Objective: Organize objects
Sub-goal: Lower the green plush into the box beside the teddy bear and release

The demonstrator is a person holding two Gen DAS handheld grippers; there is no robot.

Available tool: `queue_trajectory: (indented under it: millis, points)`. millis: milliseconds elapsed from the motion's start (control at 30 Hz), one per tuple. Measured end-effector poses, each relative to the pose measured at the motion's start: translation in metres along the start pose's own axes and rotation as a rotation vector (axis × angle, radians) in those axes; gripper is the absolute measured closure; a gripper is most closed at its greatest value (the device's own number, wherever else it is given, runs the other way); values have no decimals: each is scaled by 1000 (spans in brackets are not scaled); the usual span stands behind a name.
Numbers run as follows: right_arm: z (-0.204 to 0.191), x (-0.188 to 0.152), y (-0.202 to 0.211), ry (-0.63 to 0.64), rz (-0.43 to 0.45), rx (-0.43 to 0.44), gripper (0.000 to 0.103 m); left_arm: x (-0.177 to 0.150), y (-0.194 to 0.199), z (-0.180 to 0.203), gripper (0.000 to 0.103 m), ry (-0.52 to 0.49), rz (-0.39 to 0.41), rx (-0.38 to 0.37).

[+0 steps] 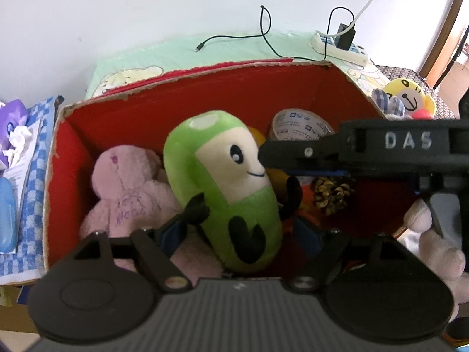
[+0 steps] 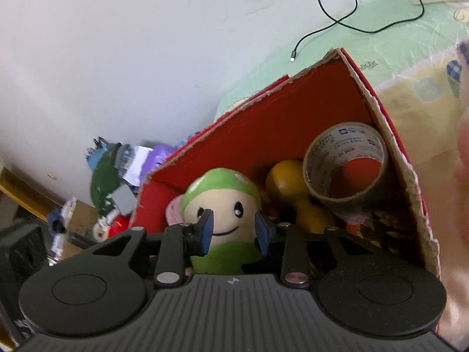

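A green and cream plush toy (image 1: 225, 187) with a smiling face lies in the red cardboard box (image 1: 205, 99). My left gripper (image 1: 243, 231) is open, its blue pads either side of the toy's lower body. My right gripper (image 2: 234, 231) is open around the toy's face (image 2: 225, 220), and reaches in from the right in the left wrist view (image 1: 263, 154). A pink plush bear (image 1: 129, 187), a tape roll (image 2: 346, 164), a yellow toy (image 2: 293, 187) and a pine cone (image 1: 334, 193) also lie in the box (image 2: 293, 108).
The box stands on a green and yellow cloth (image 2: 366, 55). A power strip (image 1: 340, 47) and black cable (image 1: 263, 35) lie behind it. A yellow plush (image 1: 407, 96) sits at right, a white plush (image 1: 439, 252) near right, tissues (image 1: 14, 129) and a checked cloth (image 1: 32, 205) at left.
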State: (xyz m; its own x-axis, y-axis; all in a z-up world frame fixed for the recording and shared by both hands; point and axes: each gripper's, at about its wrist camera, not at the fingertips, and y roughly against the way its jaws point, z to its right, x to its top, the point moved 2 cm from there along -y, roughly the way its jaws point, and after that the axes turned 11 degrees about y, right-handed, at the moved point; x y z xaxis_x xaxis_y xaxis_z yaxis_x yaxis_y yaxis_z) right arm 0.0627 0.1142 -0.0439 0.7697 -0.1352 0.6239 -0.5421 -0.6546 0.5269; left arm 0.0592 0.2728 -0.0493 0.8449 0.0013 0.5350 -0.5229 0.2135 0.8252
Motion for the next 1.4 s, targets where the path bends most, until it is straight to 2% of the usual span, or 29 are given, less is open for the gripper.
queue_trajectory:
  millis: [300, 433, 833, 1400]
  points:
    - [-3, -3, -1, 56, -1, -57, 68, 0, 4, -10, 18, 29, -1, 34]
    - [-5, -3, -1, 79, -3, -72, 68, 0, 4, -17, 19, 62, -13, 22]
    - [-11, -5, 2, 126, -6, -96, 68, -2, 6, -15, 18, 48, -8, 39]
    - [-20, -14, 17, 180, 8, -141, 68, -6, 28, -13, 15, 42, 46, 78]
